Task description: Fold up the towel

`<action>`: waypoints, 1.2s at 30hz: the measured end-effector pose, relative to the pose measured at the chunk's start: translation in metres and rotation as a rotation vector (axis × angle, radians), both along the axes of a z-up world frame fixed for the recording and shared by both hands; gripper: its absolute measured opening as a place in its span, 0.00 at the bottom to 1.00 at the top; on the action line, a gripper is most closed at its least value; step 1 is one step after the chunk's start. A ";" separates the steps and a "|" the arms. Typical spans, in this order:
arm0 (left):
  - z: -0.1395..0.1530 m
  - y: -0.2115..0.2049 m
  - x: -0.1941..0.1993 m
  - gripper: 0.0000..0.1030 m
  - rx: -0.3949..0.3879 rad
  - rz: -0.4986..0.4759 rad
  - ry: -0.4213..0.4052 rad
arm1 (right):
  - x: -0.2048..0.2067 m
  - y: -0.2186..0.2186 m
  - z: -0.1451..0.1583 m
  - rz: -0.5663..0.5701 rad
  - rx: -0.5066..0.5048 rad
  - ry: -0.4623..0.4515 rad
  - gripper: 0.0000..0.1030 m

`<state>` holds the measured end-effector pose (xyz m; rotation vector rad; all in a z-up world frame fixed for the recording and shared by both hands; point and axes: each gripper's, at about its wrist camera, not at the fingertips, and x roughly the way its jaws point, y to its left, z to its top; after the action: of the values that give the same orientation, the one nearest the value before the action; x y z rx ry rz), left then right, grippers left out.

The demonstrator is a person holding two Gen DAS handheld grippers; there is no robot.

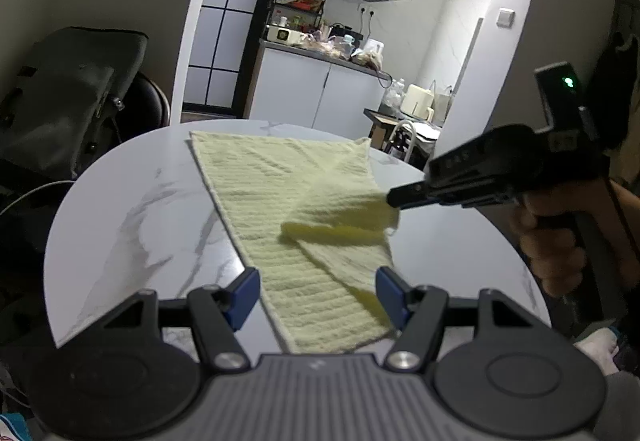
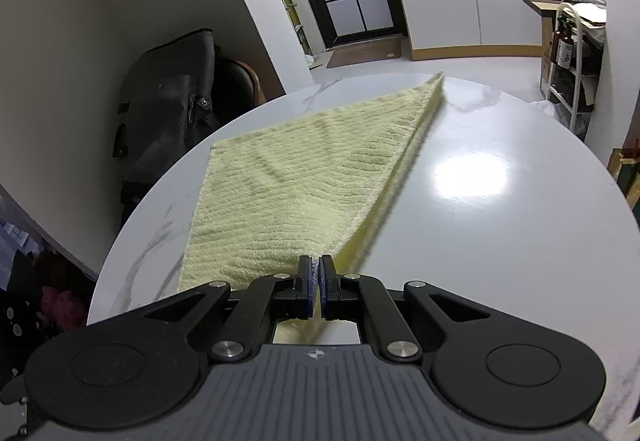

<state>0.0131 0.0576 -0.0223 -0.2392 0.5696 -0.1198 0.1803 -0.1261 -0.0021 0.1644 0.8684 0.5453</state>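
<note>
A pale yellow ribbed towel (image 1: 276,201) lies on the round white marble table (image 1: 120,209). Its right edge is lifted and curled over the flat part. My right gripper (image 1: 394,197) comes in from the right, held by a hand (image 1: 556,241), and is shut on that lifted edge. In the right wrist view the towel (image 2: 304,169) stretches away from the right gripper (image 2: 316,273), whose blue pads (image 2: 306,281) pinch the cloth. My left gripper (image 1: 318,295) hovers open over the towel's near end, its blue pads (image 1: 244,293) wide apart and holding nothing.
A dark bag (image 1: 68,101) sits on a chair behind the table at the left. A kitchen counter (image 1: 320,57) with clutter stands beyond the doorway. A shelf cart with bottles (image 2: 568,53) stands at the right. The table's right half (image 2: 500,181) is bare.
</note>
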 end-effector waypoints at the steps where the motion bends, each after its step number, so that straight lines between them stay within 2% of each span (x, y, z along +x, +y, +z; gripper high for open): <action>1: 0.001 -0.003 -0.001 0.65 0.005 -0.003 -0.002 | -0.002 -0.007 0.000 -0.003 -0.002 -0.005 0.04; 9: 0.005 -0.018 -0.002 0.65 0.031 0.020 -0.016 | -0.009 -0.059 -0.001 -0.042 -0.024 -0.013 0.04; 17: 0.006 -0.036 -0.004 0.65 0.071 0.023 0.005 | -0.004 -0.106 -0.007 -0.062 -0.080 -0.022 0.04; 25: 0.007 -0.059 -0.005 0.65 0.112 0.002 0.018 | 0.000 -0.122 -0.011 -0.043 -0.093 -0.026 0.04; 36: 0.002 -0.064 -0.006 0.65 0.137 0.033 0.044 | 0.005 -0.141 -0.020 -0.032 -0.096 -0.014 0.04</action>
<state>0.0074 -0.0061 -0.0204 -0.1183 0.6152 -0.0437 0.1849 -0.2667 -0.0224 0.0870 0.8751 0.4733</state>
